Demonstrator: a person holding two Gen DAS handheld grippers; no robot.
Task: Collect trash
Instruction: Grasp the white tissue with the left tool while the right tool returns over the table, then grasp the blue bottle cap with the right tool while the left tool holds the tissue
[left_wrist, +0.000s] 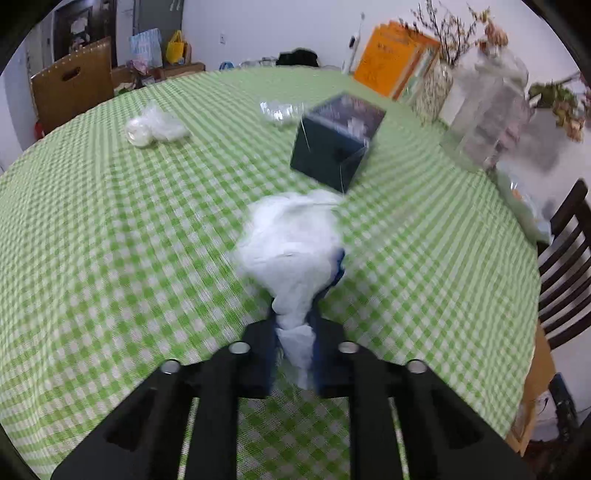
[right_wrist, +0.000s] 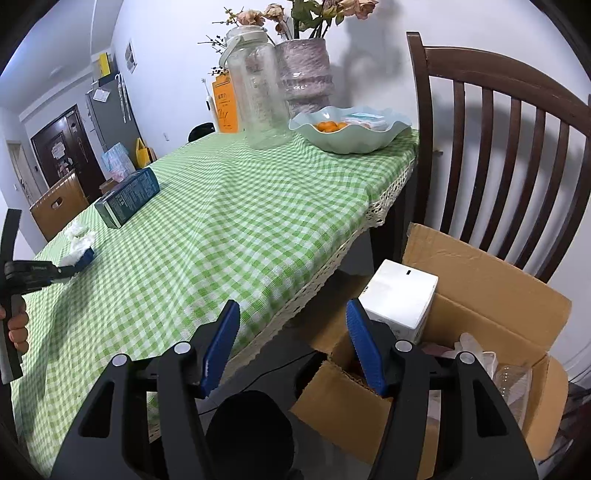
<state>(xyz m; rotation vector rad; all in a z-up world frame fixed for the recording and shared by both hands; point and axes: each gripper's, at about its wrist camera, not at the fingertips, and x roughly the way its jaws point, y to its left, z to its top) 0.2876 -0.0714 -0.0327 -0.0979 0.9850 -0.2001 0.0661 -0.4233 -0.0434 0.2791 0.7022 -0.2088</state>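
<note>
The left gripper (left_wrist: 295, 295) has its jaws pinched on a crumpled white tissue (left_wrist: 291, 240), which bulges out ahead of them just above the green checked cloth of the desk (left_wrist: 110, 221). The right wrist view shows the same wad (right_wrist: 79, 245) at the far left, held near the cloth. The right gripper (right_wrist: 291, 343) hangs past the desk's edge with its jaws spread wide and nothing between them, over the open cardboard box (right_wrist: 480, 288) on the floor beside the wooden chair (right_wrist: 498, 147). That box already holds a white carton (right_wrist: 400, 299) and some clear plastic, so it looks to be the trash bin.

More trash lies on the desk: a bunched clear plastic bag (left_wrist: 155, 125), a crumpled clear wrapper (left_wrist: 280, 110) and a dark blue box (left_wrist: 336, 140) just beyond the tissue.

Risks from here: the grip takes only a narrow neck of the tissue, so a quick swing towards the box could tear the paper or let the wad slip out. Loose folds might also catch the corner of the dark blue box. The glass jar (right_wrist: 258, 92) and the bowl of oranges (right_wrist: 351, 129) stand near the desk edge closest to the box, and a wide carry could knock them.

Printing on the dark blue box and on the orange packet (left_wrist: 391, 62) at the back is too blurred or small to read; the white carton bears only a small black mark.
</note>
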